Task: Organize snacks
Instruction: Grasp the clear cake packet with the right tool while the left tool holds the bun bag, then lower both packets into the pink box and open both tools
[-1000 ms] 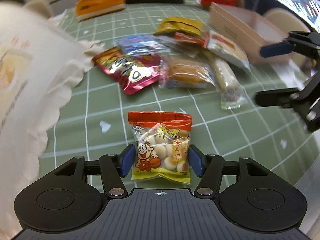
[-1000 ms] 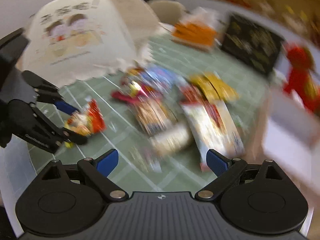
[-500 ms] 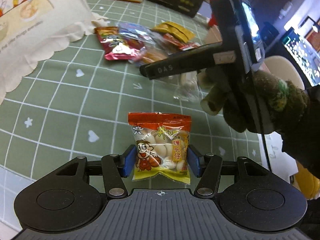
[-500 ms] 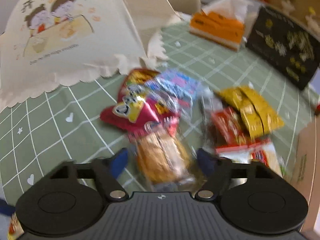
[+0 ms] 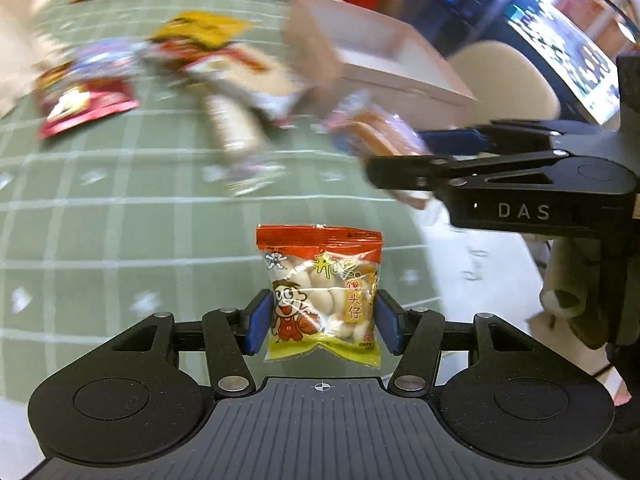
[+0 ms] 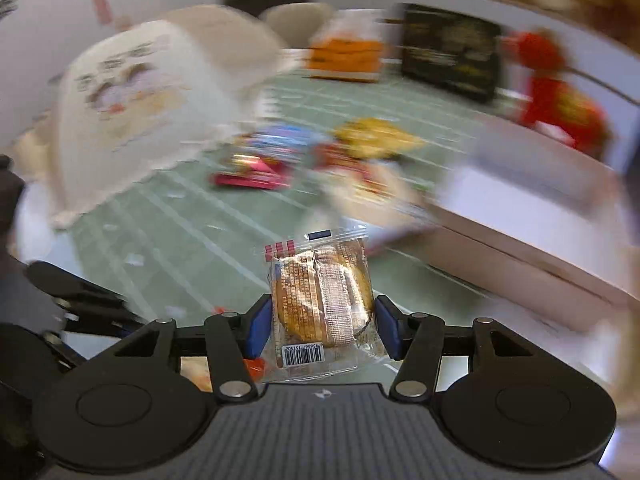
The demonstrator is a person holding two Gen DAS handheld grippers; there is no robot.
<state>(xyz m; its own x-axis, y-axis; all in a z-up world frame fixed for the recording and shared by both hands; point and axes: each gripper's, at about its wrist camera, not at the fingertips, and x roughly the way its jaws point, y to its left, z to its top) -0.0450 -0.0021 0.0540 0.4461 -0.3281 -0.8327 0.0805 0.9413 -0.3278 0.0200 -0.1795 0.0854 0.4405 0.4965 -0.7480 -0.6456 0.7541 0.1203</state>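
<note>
Two grippers were in view, each with one packet held above a table under a green checked cloth [image 5: 100, 220]. The left gripper [image 5: 322, 322] had its blue pads pressed on both sides of a small red and yellow snack bag [image 5: 322, 292], held upright. The right gripper [image 6: 322, 326], whose jaws had just been closing, was clamped on a clear cake packet [image 6: 322, 304], barcode end toward the camera.

About five or six more loose packets lay in a blurred heap [image 5: 216, 76] at the far middle of the cloth; blur prevented an exact count. One pale open box [image 5: 384, 56] sat at the right edge of the table, just beside the heap. One large cream cloth cover [image 6: 136, 112] stood at the left side. One orange tissue pack [image 6: 344, 58], one black box [image 6: 452, 52] and one red toy [image 6: 560, 100] lined the far edge.

The near stretch of cloth, between the heap and the table's front edge, lay bare.
</note>
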